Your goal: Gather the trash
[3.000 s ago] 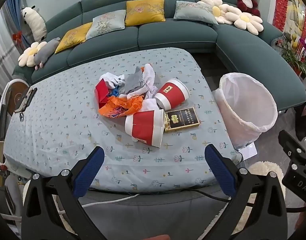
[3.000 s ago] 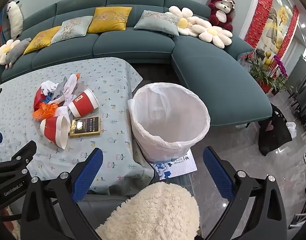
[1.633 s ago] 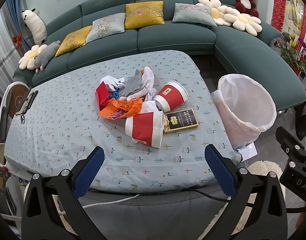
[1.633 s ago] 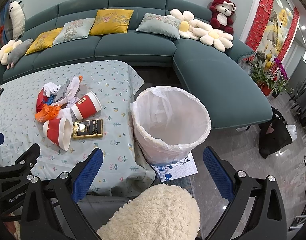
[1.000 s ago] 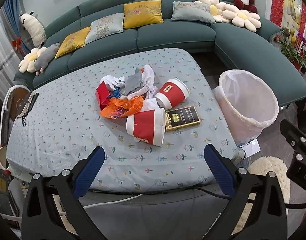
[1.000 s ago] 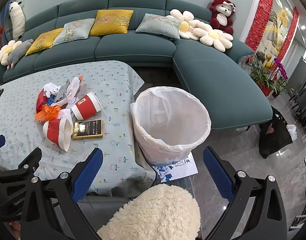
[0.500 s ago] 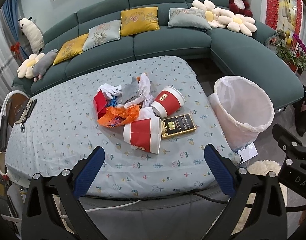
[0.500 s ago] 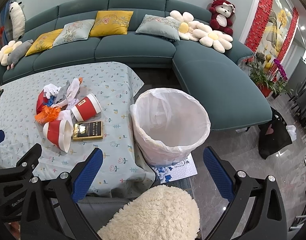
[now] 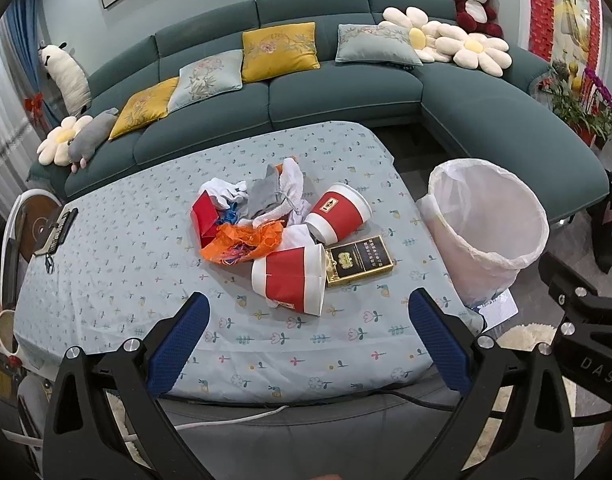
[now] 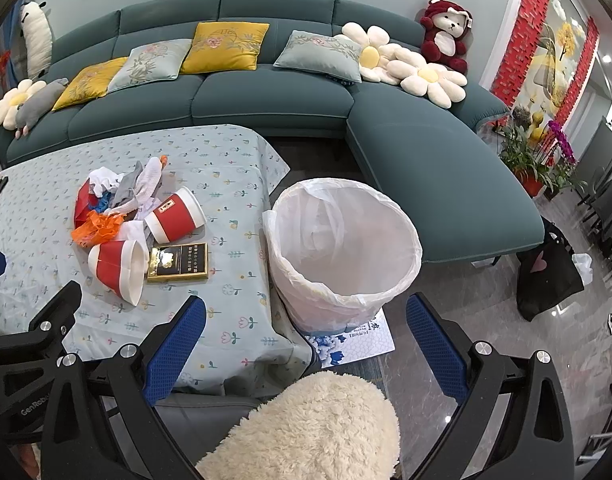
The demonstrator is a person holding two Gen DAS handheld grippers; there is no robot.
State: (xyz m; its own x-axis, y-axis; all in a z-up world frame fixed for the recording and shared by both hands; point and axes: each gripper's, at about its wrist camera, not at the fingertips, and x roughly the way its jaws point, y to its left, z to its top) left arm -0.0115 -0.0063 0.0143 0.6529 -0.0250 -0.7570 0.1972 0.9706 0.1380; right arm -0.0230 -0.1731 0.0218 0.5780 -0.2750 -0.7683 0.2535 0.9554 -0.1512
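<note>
Left gripper (image 9: 306,340) and right gripper (image 10: 304,340) jaws apart, empty; two red-and-white paper cups (image 9: 290,278) lie tipped on floral-clothed counter (image 9: 118,280) beside white-lined bin (image 10: 342,248)

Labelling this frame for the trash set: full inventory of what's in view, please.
paper cups: 2, red and white, on their sides mid-table
flat box: 1, black and gold, beside the nearer cup
orange wrapper: 1, crumpled, in the pile
red packet: 1, left of the pile
white and grey scraps: several, far side of the pile
bin: 1, white liner, on the floor right of the table
table: 1, pale blue flowered cloth
sofa: 1, teal, with cushions and plush toys
left gripper: open, above the near table edge, holding nothing
right gripper: open, near the bin, holding nothing
</note>
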